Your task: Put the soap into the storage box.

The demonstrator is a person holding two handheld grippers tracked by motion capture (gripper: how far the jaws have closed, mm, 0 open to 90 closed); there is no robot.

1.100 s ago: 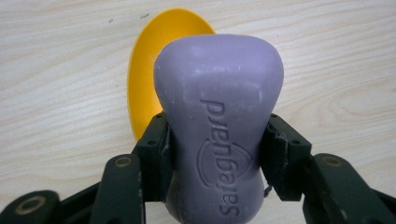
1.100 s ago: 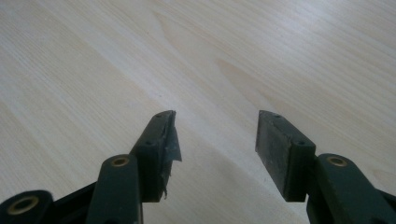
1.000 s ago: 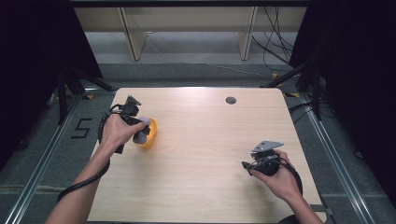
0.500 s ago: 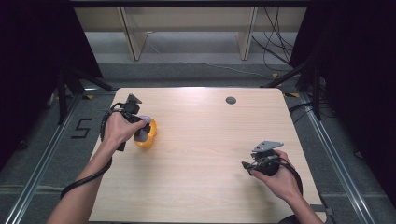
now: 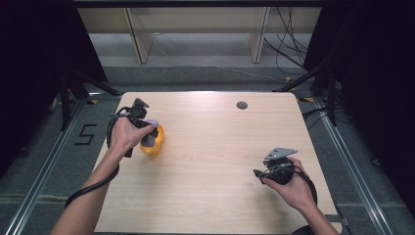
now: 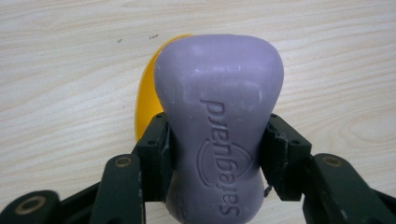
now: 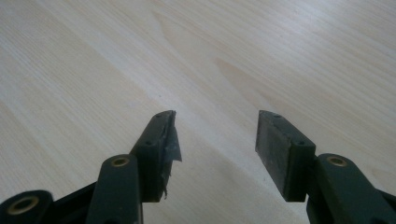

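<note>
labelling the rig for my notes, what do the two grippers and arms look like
Both grippers, left and right, have black jaws with brass-coloured pivots; a torn pad edge hangs off one right jaw. The right carries a grey plate. A black cable trails by the bare left forearm.

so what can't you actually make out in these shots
- Yellow dish, left gripper view: mostly hidden behind the purple soap bar; its shape can't be told.
- Soap bar's lower end: cut off by the bottom edge.
- Left gripper, high view: jaws covered by the hand.
- Dark spot on the table, high view: too small to identify.
</note>
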